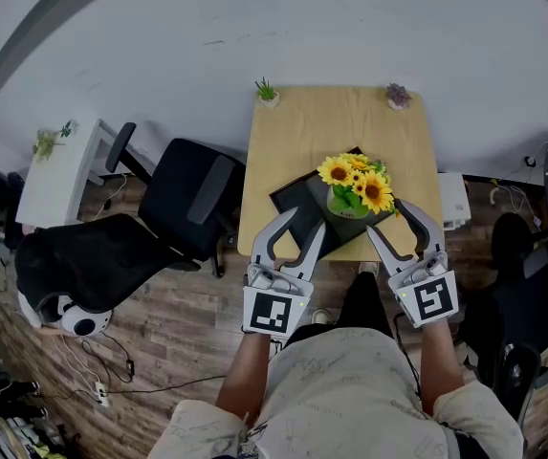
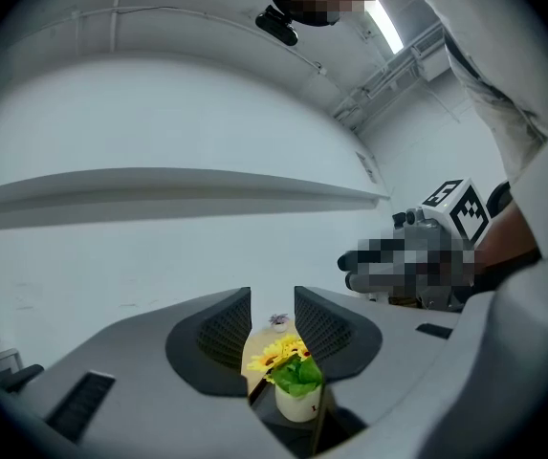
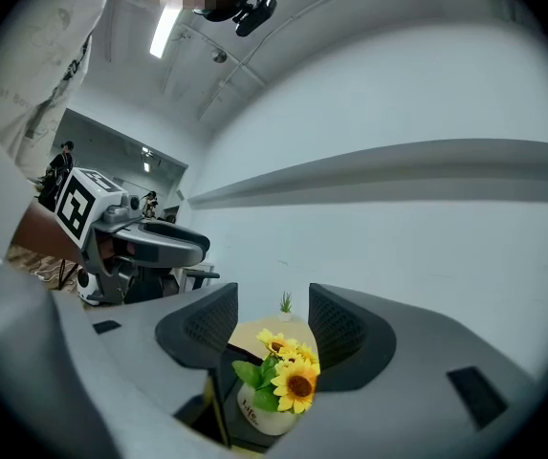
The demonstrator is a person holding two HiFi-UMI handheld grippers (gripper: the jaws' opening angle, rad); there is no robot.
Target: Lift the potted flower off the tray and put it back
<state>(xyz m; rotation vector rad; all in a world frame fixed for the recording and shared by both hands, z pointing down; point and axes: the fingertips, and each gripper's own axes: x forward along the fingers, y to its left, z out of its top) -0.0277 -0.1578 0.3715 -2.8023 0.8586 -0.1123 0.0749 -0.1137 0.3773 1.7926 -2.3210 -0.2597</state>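
A potted flower (image 1: 355, 185), yellow sunflowers in a white pot, stands on a dark tray (image 1: 297, 199) at the near edge of a wooden table (image 1: 302, 132). My left gripper (image 1: 304, 223) sits just short of the tray's near left side, jaws open with nothing between them. To the pot's near right, my right gripper (image 1: 386, 218) is also open and empty. In the left gripper view, the potted flower (image 2: 291, 371) shows beyond the gap of the left gripper (image 2: 273, 328). The right gripper view has the potted flower (image 3: 283, 381) beyond the gap of the right gripper (image 3: 274, 318).
A small green plant (image 1: 267, 92) and a small purple plant (image 1: 398, 95) stand at the table's far corners. Two black office chairs (image 1: 192, 194) and a white desk (image 1: 58, 170) are to the left. A white unit (image 1: 453, 199) stands right of the table.
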